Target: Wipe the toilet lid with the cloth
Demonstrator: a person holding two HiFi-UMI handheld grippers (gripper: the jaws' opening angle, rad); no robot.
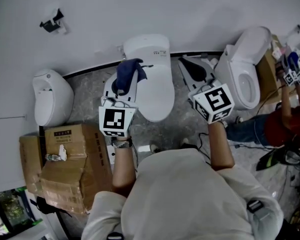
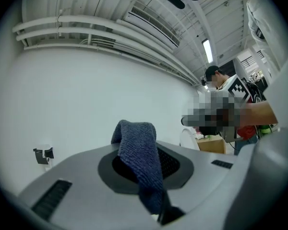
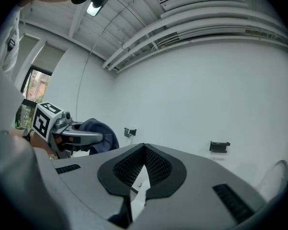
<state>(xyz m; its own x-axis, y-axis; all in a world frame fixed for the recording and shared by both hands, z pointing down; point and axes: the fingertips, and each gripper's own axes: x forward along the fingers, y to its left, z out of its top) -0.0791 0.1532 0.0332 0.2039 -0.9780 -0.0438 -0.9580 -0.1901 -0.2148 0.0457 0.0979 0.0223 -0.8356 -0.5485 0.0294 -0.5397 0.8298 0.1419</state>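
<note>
Our left claw (image 2: 149, 169) is clamped on the dark blue cloth (image 2: 139, 147). The fabric is pinched between the two pads, rises in a fold above them and hangs back down over the jaws towards the camera. Our right claw (image 3: 143, 164) is closed with its pads together and nothing between them.

In the head view, both claws are held out in front of us and point roughly level at the white wall (image 1: 90, 14). The left forearm (image 1: 122, 166) reaches straight ahead behind its marker cube (image 1: 115, 121). The right forearm (image 1: 220, 146) is further out to the side behind its own cube (image 1: 215, 101). The cloth sits over the left rear edge of the toilet lid (image 1: 157, 91), which is down. The right claw sits over the floor (image 1: 185, 114) between that toilet and a second toilet (image 1: 242, 69) nearer the right-hand wall corner.

From above we cannot tell whether the cloth touches the lid or is held above it. The cloth covers the left claw's tips in the head view. Both claw cameras take in mostly wall and ceiling. The right gripper view shows the left claw and its cloth off to the left. Cardboard boxes (image 1: 65, 164) stand on the floor at our left. Another person (image 1: 285, 124) is cut off by the right edge of the frame.
</note>
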